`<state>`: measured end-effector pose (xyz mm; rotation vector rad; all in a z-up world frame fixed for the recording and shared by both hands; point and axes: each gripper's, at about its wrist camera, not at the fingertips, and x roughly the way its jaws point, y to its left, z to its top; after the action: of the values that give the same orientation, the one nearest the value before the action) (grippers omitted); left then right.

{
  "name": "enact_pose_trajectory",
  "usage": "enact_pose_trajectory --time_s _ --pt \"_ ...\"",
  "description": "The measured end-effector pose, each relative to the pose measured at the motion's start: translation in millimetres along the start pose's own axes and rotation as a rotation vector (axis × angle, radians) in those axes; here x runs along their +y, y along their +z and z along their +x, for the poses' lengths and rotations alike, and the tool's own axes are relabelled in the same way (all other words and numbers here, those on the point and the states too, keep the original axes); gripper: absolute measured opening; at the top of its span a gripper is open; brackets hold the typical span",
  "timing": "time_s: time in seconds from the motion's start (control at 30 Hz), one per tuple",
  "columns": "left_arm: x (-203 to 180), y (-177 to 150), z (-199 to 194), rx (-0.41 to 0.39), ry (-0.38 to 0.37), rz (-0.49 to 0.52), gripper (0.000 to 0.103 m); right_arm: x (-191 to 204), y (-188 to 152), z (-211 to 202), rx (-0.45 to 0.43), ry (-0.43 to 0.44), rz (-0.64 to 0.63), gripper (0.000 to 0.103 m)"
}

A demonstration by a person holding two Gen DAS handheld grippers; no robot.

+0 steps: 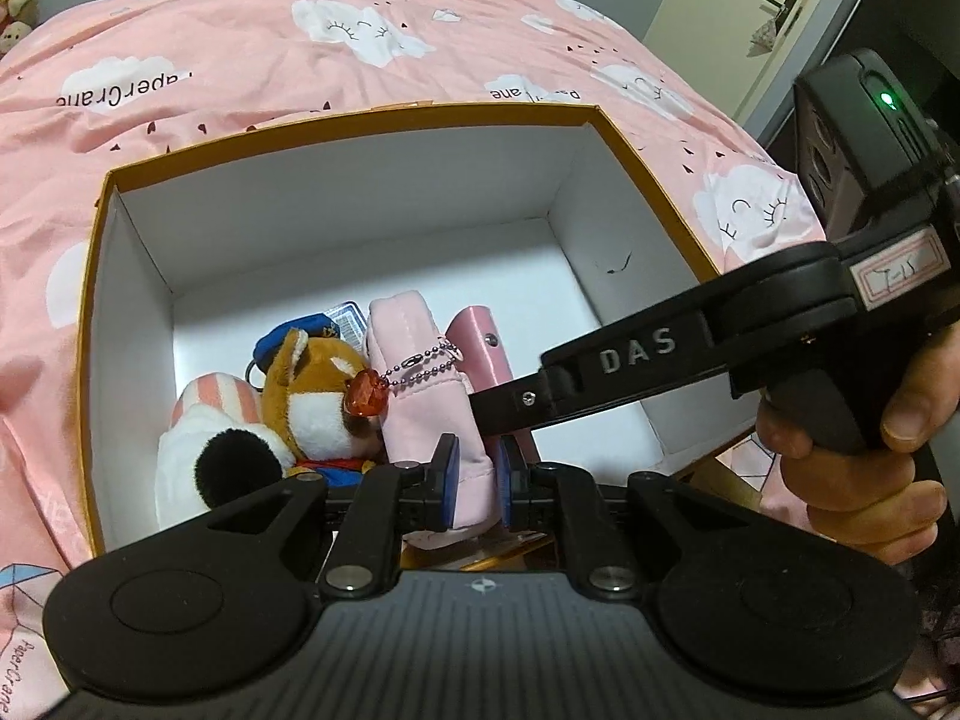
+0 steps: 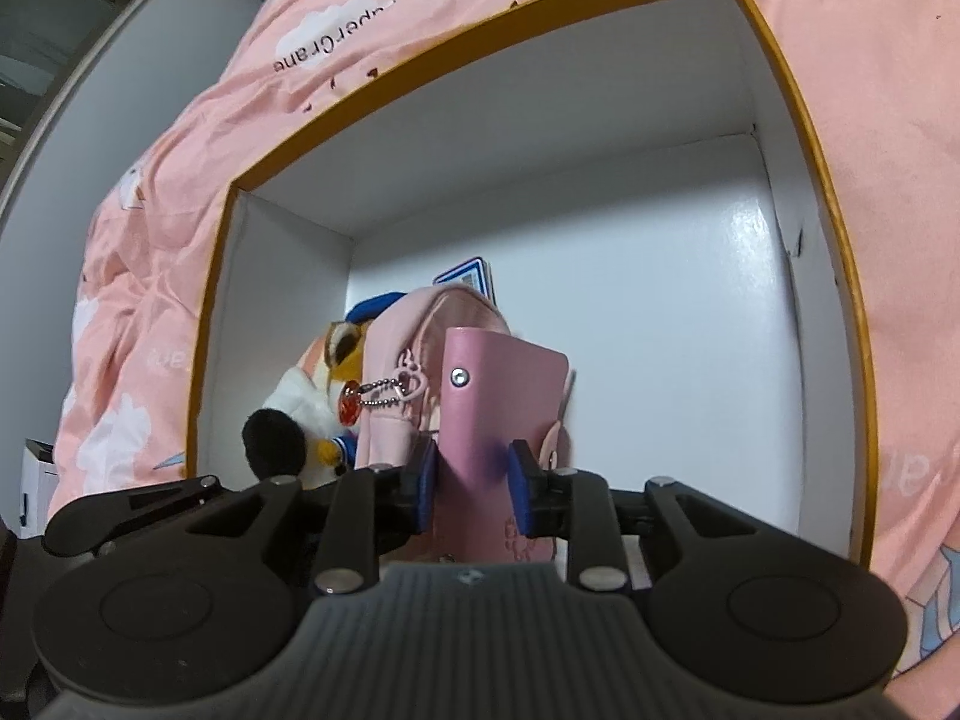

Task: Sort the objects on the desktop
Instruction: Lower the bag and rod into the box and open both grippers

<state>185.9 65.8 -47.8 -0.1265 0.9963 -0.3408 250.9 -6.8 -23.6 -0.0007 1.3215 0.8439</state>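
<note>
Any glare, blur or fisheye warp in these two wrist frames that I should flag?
Left wrist: strong fisheye bend on the box rim; the pink pouch and plush fox are sharp; the frame's edges are soft. Right wrist: a glossy glare patch on the white box floor; the pink wallet is slightly soft with a blurred right edge; the rim bows heavily.

Dim indoor light; glare on box floor point(image 2: 744, 228); fisheye-bent edges.
</note>
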Motion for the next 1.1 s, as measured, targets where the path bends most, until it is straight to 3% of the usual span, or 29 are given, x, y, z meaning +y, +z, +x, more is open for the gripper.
enact_pose_trajectory --time_s 0.23,0.37,0.97,1.1 --pt "0.0 1.2 2.5 0.0 0.009 -0.007 0.014 -2.7 -1.1 3.7 -0.013 -0.003 -0.01 0.03" --pt "-1.4 -0.4 -0.8 -0.011 0.023 -0.005 0.014 -5.5 -3.4 -0.6 -0.027 0.007 -0.014 0.038" --pt "-7.2 -7.3 -34.0 -0.073 0.057 -0.013 0.02 -1.8 -13.9 -26.7 -0.087 0.034 -0.073 0.038" --pt "-20.5 -13.0 -50.8 -0.097 0.04 0.007 0.02 2.4 -24.5 -46.5 -0.129 0.055 -0.136 0.038"
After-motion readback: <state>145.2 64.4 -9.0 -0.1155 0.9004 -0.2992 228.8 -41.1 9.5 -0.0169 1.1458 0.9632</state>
